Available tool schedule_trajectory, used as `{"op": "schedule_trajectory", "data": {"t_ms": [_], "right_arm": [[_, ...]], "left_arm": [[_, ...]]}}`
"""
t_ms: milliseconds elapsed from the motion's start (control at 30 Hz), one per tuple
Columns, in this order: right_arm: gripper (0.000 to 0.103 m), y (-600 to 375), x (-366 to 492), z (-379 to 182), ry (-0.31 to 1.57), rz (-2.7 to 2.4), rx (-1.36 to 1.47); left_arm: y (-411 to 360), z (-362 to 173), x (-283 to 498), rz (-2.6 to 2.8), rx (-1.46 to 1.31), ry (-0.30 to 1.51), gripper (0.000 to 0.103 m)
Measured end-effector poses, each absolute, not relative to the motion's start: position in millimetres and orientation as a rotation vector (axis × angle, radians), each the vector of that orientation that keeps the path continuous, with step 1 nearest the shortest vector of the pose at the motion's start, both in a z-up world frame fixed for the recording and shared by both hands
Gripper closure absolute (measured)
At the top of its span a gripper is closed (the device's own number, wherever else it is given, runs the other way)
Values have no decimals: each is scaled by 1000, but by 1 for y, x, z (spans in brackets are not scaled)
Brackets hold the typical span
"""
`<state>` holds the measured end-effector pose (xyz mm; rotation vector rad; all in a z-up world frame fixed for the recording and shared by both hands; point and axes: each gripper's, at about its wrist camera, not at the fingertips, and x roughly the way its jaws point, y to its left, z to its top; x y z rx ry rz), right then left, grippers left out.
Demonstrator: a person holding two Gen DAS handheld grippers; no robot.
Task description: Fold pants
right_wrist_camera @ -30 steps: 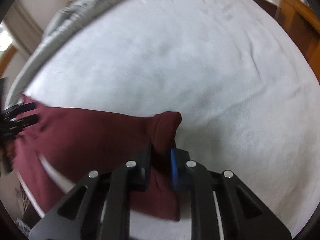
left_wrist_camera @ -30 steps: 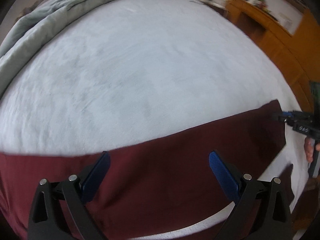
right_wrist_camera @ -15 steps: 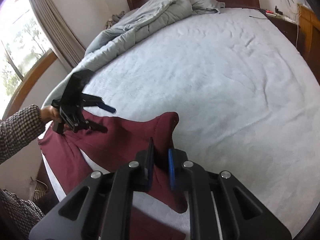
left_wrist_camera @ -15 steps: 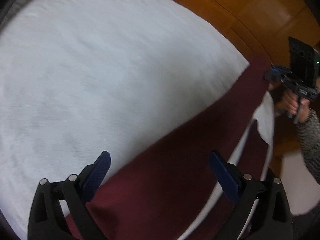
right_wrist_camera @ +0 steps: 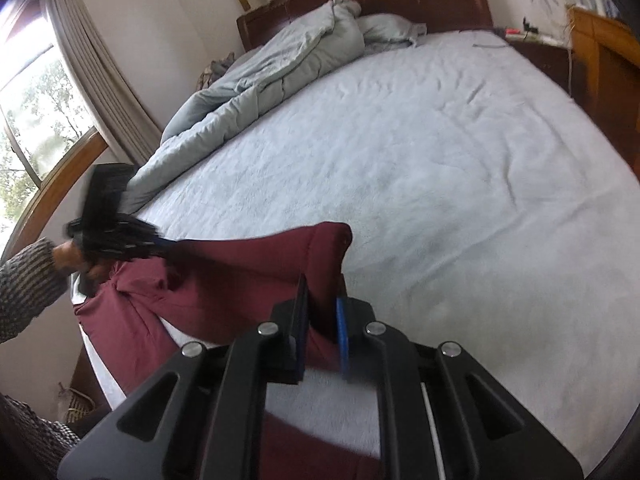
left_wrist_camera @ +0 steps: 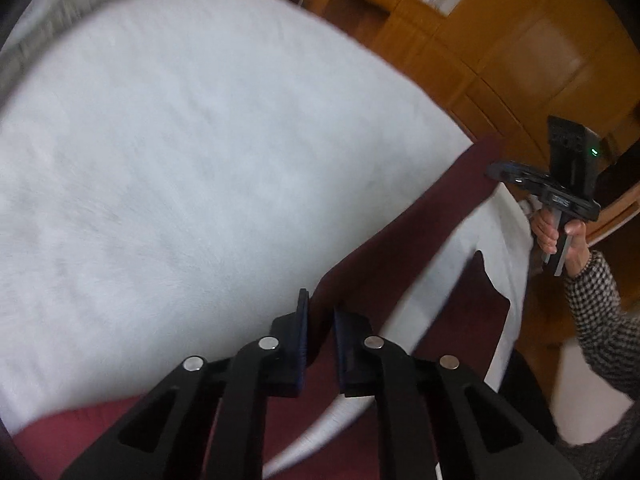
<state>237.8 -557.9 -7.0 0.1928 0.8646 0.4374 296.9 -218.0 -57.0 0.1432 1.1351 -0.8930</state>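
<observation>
Left gripper [left_wrist_camera: 320, 316]: jaws clamped on a raised fold of the maroon pants [left_wrist_camera: 420, 232], held just above the white bed [left_wrist_camera: 200, 140]. From these jaws the cloth is stretched rightward to the right gripper [right_wrist_camera: 322, 304], whose jaws are pinched on the far corner. Slack fabric is draped below both, over the bed edge. A grey duvet [right_wrist_camera: 260, 72] is bunched well beyond the jaws.

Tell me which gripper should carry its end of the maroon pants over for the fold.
Probably the right gripper: it pinches a free pants corner over bare bed; the left gripper grips near the edge.
</observation>
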Motion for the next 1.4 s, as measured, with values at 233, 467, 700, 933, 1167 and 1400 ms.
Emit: {"op": "schedule_trajectory", "data": {"t_ms": [233,467,700,933,1167,1400], "right_arm": [[92,-549,162,-30,901,391,117],[54,-533,97,-81,1051,323,133],[23,-543,47,-80,1036,359,482],[23,-556,64,-103,1116,267,685],[74,-526,80,-110,1179,289,622],[77,-528,78,-43,1025,259,501]], "left_arm": [[-241,-47,151,-869,381,1072,93],[-239,-124,100,-793,405,1187,93],[-228,-137,107,-732,289,1198,92],[-238,-139,99,-710,302,1183,89],[-220,-133,104,-679,267,1193,90],[-226,-97,95,-686,234,1134,90]]}}
